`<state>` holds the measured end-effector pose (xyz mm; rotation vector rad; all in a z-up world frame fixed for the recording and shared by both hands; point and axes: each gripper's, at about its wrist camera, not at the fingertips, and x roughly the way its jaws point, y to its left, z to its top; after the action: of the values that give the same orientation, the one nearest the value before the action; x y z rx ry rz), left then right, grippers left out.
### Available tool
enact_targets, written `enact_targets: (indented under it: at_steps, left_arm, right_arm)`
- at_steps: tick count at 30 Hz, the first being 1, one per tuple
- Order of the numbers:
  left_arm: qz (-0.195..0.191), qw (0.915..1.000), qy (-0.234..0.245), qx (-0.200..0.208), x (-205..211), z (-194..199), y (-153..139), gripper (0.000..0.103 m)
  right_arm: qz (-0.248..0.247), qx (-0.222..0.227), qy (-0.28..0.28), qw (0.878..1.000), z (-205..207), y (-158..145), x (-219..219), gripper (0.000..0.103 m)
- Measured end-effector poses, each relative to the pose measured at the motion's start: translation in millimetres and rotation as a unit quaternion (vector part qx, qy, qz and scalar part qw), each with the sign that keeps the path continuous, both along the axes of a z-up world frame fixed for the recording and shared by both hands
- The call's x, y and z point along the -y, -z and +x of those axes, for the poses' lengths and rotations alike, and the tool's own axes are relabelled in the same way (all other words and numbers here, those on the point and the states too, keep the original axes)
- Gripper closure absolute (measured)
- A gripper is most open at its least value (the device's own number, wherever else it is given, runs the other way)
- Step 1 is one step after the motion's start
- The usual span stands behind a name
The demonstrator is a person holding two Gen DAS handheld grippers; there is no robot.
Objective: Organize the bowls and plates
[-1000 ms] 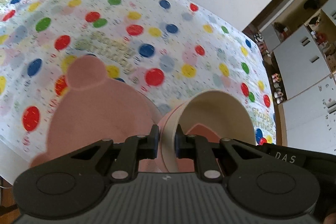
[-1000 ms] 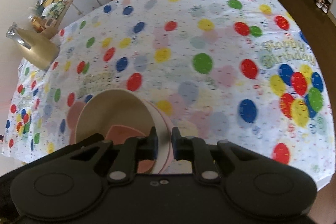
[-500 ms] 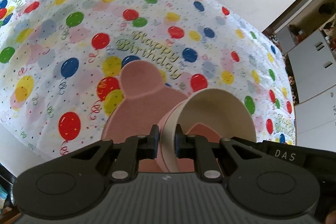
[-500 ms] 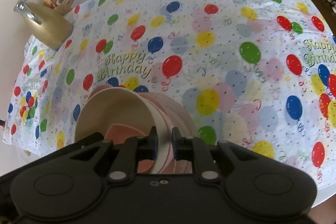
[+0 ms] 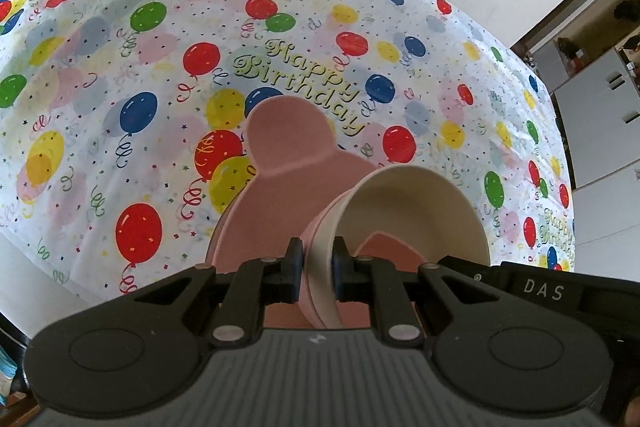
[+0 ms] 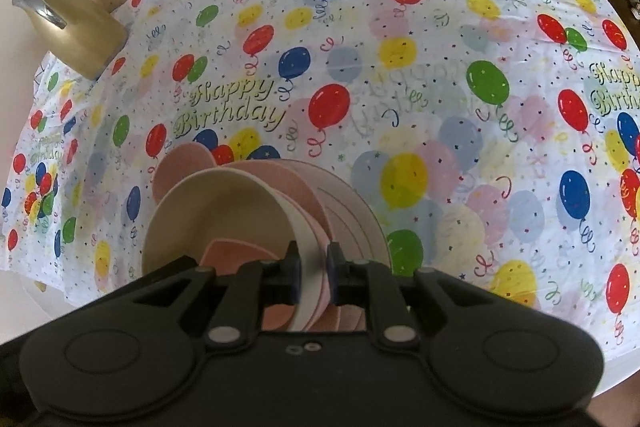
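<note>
Here the cream bowl (image 5: 420, 211) sits nested in a pink bowl (image 5: 316, 227), the pair stacked on a pink bear-eared plate (image 5: 288, 155), over the middle of the counter (image 5: 160, 67) toward its near edge. The left gripper (image 5: 316, 271) pinches the nested rims on one side, its fingers (image 5: 295, 267) pressed close on them; the right gripper (image 6: 313, 269) pinches the opposite rim likewise. The ware looks stiff, light and smooth, likely matte plastic or bamboo, so hardly fragile but apt to slide apart. Rim grips on opposite sides suit it; keeping the stack level seems the main care.
</note>
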<state>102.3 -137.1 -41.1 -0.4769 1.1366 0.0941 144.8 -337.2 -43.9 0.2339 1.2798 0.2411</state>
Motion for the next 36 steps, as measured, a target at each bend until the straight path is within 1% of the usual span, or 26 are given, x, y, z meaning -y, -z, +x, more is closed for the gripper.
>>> enact_targets:
  at_steps: [8, 10, 14, 17, 21, 23, 25, 27, 32, 35, 36]
  left_arm:
    - [0.0, 1.0, 0.001, -0.006, -2.0, 0.5, 7.1, 0.089]
    - [0.002, 1.0, 0.004, -0.005, -1.7, -0.9, 7.4, 0.089]
    - [0.034, 0.9993, 0.012, 0.006, 3.8, -4.8, 1.0, 0.089]
    - [0.034, 0.9993, 0.013, 0.009, 3.6, -7.7, -0.6, 0.089]
    - [0.038, 0.999, 0.016, 0.015, 5.2, -12.2, -3.6, 0.088]
    - [0.04, 0.9989, 0.017, 0.02, 6.7, -14.3, -6.4, 0.087]
    - [0.041, 0.9987, 0.02, 0.025, 8.0, -16.5, -9.3, 0.081]
    - [0.045, 0.9982, 0.022, 0.033, 9.8, -19.5, -13.2, 0.078]
    - [0.053, 0.997, 0.03, 0.049, 14.5, -27.2, -22.0, 0.077]
    - [0.062, 0.9953, 0.04, 0.063, 19.8, -34.2, -28.5, 0.076]
    - [0.064, 0.9948, 0.042, 0.068, 21.8, -36.5, -30.3, 0.075]
  right_arm:
    - [0.01, -0.004, -0.006, 1.0, 0.7, 1.7, 0.4, 0.087]
    - [0.01, 0.005, -0.007, 1.0, -0.6, -1.2, 1.9, 0.078]
    - [0.014, 0.024, -0.022, 0.999, -5.1, -10.3, 4.0, 0.078]
    - [0.013, 0.039, -0.03, 0.999, -10.1, -16.5, 6.7, 0.076]
    - [0.018, 0.043, -0.031, 0.998, -14.1, -18.8, 11.6, 0.074]
    - [0.019, 0.049, -0.033, 0.998, -17.1, -20.6, 13.9, 0.074]
    - [0.02, 0.059, -0.038, 0.997, -21.1, -23.2, 15.0, 0.073]
    - [0.019, 0.071, -0.045, 0.996, -25.8, -25.7, 15.9, 0.071]
    - [0.023, 0.093, -0.058, 0.994, -36.7, -31.8, 19.8, 0.068]
    - [0.021, 0.115, -0.072, 0.991, -45.7, -37.9, 22.3, 0.067]
    - [0.022, 0.121, -0.078, 0.989, -48.7, -40.3, 23.4, 0.066]
